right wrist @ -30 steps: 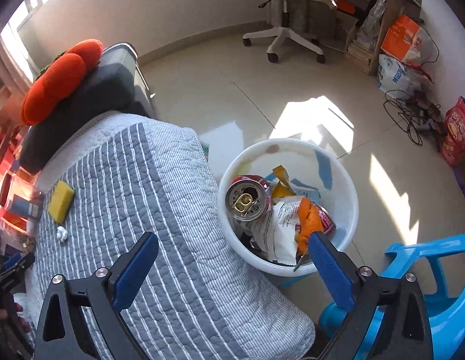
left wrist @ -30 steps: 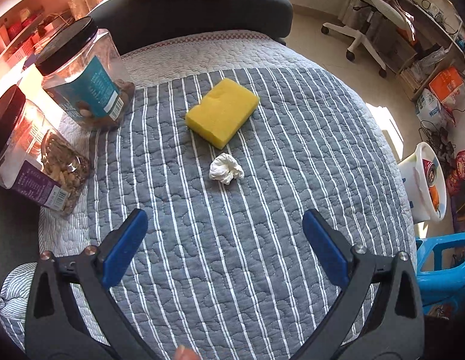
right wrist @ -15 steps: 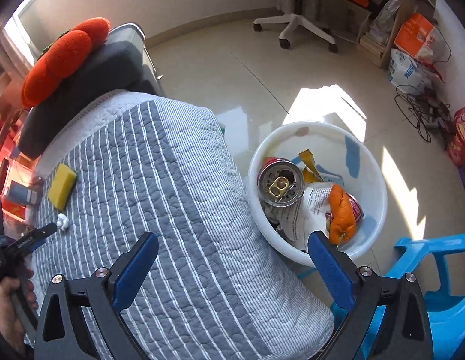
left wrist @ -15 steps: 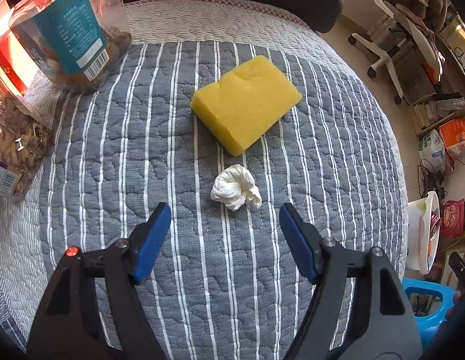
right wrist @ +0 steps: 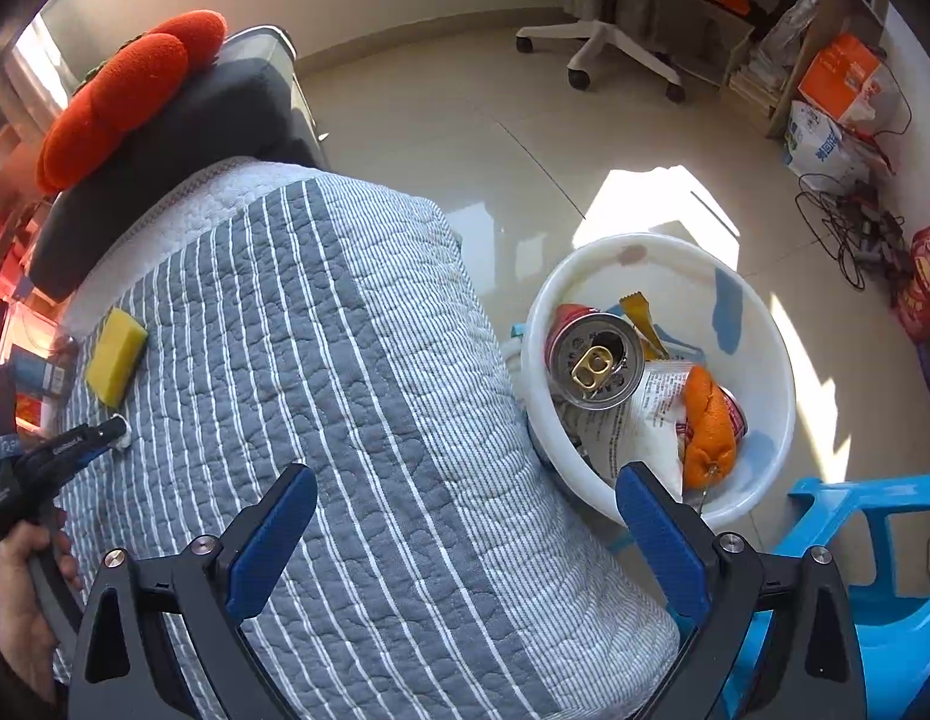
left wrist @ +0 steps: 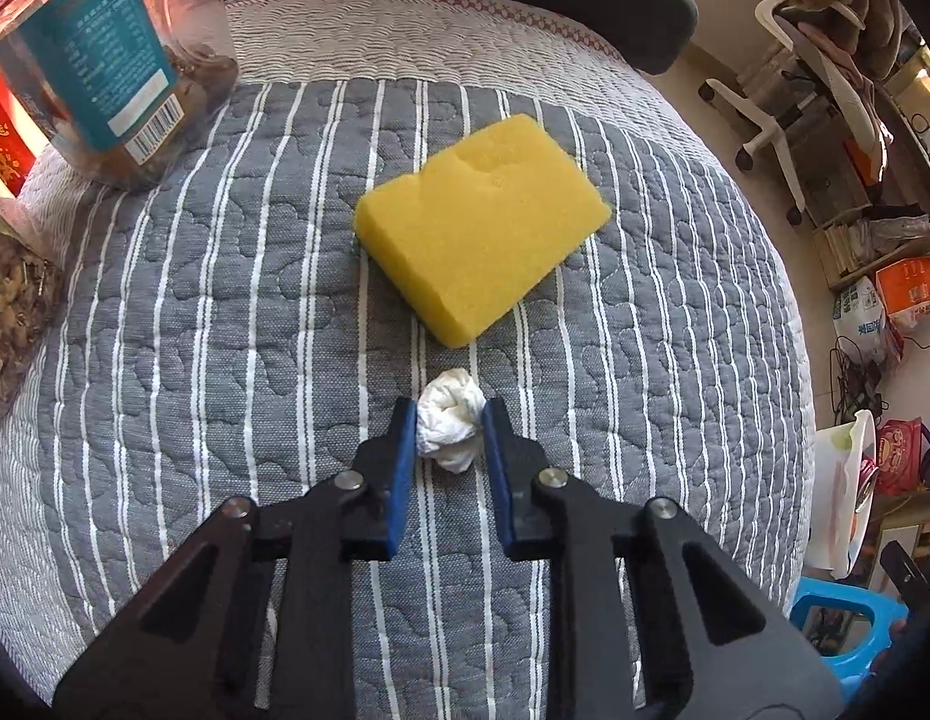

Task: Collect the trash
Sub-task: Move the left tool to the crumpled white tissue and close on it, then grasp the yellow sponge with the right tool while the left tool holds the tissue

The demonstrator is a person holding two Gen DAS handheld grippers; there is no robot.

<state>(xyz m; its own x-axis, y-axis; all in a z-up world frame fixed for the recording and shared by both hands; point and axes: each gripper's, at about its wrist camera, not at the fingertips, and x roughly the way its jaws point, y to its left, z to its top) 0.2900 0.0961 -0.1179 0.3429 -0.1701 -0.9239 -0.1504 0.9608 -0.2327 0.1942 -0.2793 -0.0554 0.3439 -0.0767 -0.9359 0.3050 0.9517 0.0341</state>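
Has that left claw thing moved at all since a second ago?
Yes. The left gripper moved forward toward the yellow sponge, and its jaws have just been closing onto the crumpled tissue.

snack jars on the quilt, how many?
2. One jar with a teal label stands at the quilt's far left; a second jar sits nearer, cut off by the frame. More may be hidden.

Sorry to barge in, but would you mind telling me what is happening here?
A person is collecting trash with two handheld grippers. The left gripper has just been closing and now pinches a crumpled white tissue lying on the striped quilt, just in front of a yellow sponge. The right gripper is open and empty, beside the white basin that already holds trash.
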